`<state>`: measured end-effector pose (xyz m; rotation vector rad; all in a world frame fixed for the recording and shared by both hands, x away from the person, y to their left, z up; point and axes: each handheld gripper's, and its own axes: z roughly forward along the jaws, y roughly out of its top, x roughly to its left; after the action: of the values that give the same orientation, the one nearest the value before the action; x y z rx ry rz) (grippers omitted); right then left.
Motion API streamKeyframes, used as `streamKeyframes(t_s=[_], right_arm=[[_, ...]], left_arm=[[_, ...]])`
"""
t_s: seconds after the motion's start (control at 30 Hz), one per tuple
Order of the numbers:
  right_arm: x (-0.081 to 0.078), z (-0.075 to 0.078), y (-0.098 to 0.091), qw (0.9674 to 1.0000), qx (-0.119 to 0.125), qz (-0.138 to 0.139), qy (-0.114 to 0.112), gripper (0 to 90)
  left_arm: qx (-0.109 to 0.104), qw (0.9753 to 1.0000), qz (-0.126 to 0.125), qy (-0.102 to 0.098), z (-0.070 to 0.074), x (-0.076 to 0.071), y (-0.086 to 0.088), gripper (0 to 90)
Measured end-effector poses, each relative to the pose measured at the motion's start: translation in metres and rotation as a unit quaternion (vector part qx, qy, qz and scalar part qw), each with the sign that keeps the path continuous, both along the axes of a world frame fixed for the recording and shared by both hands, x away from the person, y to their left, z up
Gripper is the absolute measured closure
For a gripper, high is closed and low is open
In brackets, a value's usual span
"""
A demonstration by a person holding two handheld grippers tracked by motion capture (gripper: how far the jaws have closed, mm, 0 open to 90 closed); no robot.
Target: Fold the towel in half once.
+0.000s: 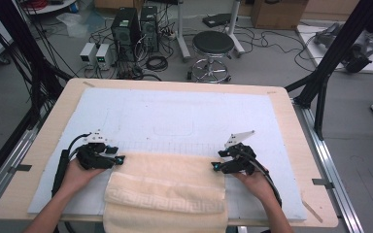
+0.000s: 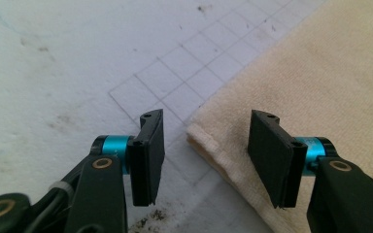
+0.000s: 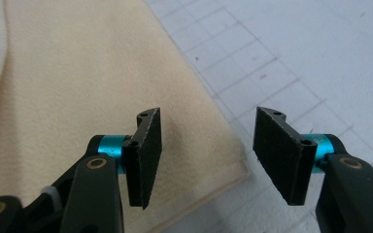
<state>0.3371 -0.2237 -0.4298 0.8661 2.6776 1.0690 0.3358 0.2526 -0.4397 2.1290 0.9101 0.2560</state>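
A pale wooden table [image 1: 43,145] with rounded corners carries a white mat [image 1: 175,111] that covers most of its top; a faint printed grid of thin grey squares [image 2: 175,82] crosses the mat's middle band. On the near half of the mat lies a folded cream terry towel [image 1: 167,187] with a woven key-pattern band across its upper layer. Its far edge runs between the two grippers and its near end hangs over the table's front edge.

At the towel's far left corner sits the black left gripper [image 1: 119,159] with turquoise collars behind its pads, held in the person's left hand [image 1: 77,174]. In the left gripper view its jaws stand spread apart, the towel's hemmed corner [image 2: 199,133] lying in the gap between them. Neither pad [image 2: 148,155] presses on the cloth.

At the far right corner sits the matching black right gripper [image 1: 215,166], held in the person's right hand [image 1: 255,182], with a grey three-cornered plate [image 1: 238,137] on top. In the right gripper view its jaws are likewise spread. The towel's right corner [image 3: 223,160] lies beneath and between them, with one pad [image 3: 145,155] over the cloth and the other over the bare gridded mat. The cloth is flat and unpinched.

Beyond the table, on the grey floor, stand a round black stool [image 1: 212,46] on a chrome base and two dark computer towers [image 1: 136,26] among loose cables.
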Motion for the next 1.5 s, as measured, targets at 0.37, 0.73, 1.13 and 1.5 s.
streamKeyframes(t_s=[0.37, 0.73, 1.13, 1.5], right_arm=[[0.0, -0.002, 0.001, 0.9986, 0.022, 0.03, 0.038, 81.7], [0.044, 0.036, 0.008, 0.9995, -0.012, -0.018, -0.023, 84.2], [0.138, 0.074, 0.001, 0.9948, -0.001, -0.097, -0.032, 84.1], [0.127, 0.041, -0.004, 0.9975, 0.006, -0.069, -0.008, 56.0]], left_arm=[[-0.007, 0.9997, -0.015, 0.019, 0.004, -0.004, -0.004, 84.6], [-0.027, 0.9969, 0.066, -0.035, 0.033, 0.046, -0.011, 85.5], [-0.003, 0.9902, 0.118, -0.074, 0.079, 0.133, -0.034, 85.5], [0.003, 0.9967, 0.074, -0.032, 0.051, 0.125, -0.03, 62.1]])
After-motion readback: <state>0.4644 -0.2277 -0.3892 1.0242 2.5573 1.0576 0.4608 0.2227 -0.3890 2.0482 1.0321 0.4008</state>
